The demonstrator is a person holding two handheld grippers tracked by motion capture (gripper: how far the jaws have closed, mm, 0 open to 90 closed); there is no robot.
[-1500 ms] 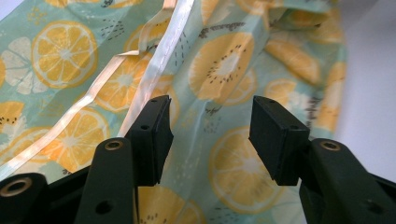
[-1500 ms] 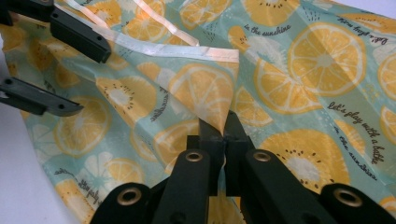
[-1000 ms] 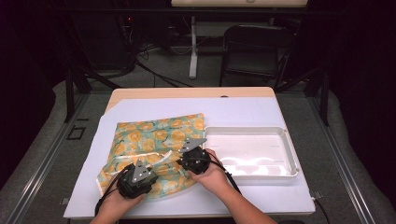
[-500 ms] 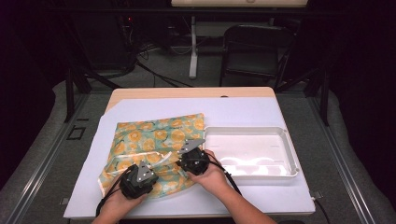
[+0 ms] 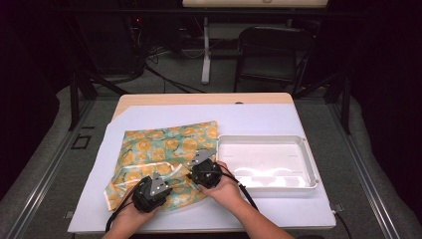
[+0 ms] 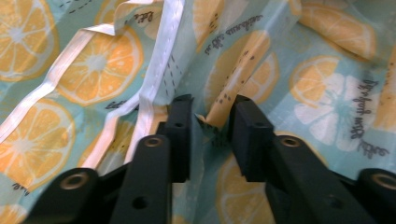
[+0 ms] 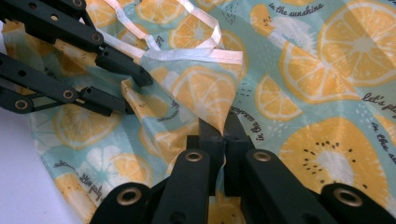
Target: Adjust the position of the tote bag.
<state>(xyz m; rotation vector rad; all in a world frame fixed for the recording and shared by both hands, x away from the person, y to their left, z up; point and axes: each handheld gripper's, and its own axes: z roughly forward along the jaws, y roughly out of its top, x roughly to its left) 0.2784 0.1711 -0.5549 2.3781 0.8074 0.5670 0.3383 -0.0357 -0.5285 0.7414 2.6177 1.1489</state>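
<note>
The right hand-held gripper [image 7: 223,135] pinches a fold of the thin teal bag with orange slices [image 5: 169,149], lifting it. At the frame's lower left, the left hand-held gripper [image 6: 212,122] has just been closing, half-wide, around another fold without pressing it yet, probably to pull the bag open.

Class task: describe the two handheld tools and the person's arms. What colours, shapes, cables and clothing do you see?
Both the left tool and the right tool are black, each topped by a grey three-cornered plate, with flat bolted jaw links and blocky pads. A black cable trails from the right one. Forearms are bare; no sleeves are visible.

Two black handheld grippers — left gripper [image 5: 158,180], right gripper [image 5: 201,160] — each with a grey three-cornered plate, brass-ringed jaw rivets, trailing black cables.
</note>
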